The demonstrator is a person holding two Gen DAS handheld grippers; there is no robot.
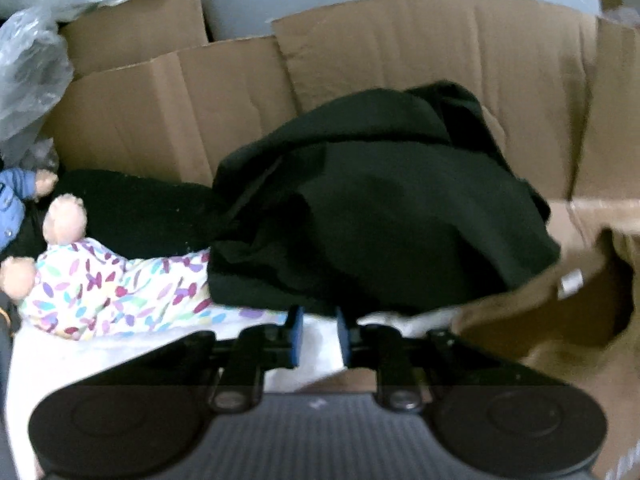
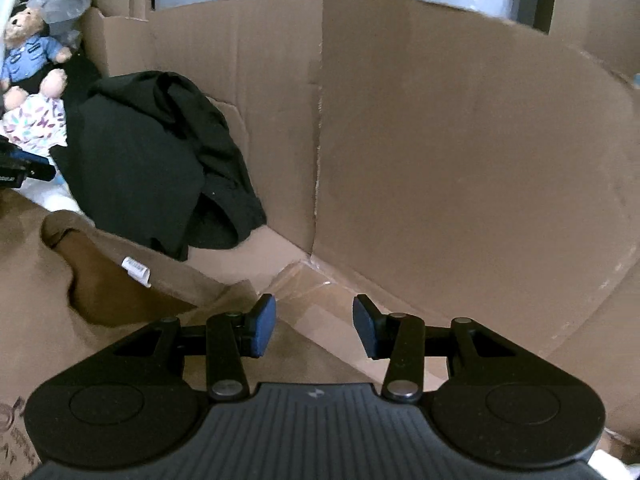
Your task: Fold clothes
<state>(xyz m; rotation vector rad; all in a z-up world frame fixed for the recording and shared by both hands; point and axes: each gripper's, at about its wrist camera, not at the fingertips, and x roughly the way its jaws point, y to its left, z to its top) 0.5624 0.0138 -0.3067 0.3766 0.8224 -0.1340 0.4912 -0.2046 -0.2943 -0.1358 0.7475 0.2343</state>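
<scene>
both grippers, left (image 1: 318,330) and right (image 2: 314,326), parted and empty; black garment (image 1: 380,208) lies crumpled, brown garment (image 2: 120,292) flat, stage unclear.

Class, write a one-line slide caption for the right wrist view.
Open right gripper hovers over cardboard, apart from the crumpled black garment.

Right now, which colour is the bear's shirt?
Blue, on the teddy bear's shirt; it shows best in the right wrist view.

Both wrist views look forward over their jaws toward cardboard walls (image 2: 440,140); the left sits close to the black garment (image 1: 380,208), which the right shares.
</scene>
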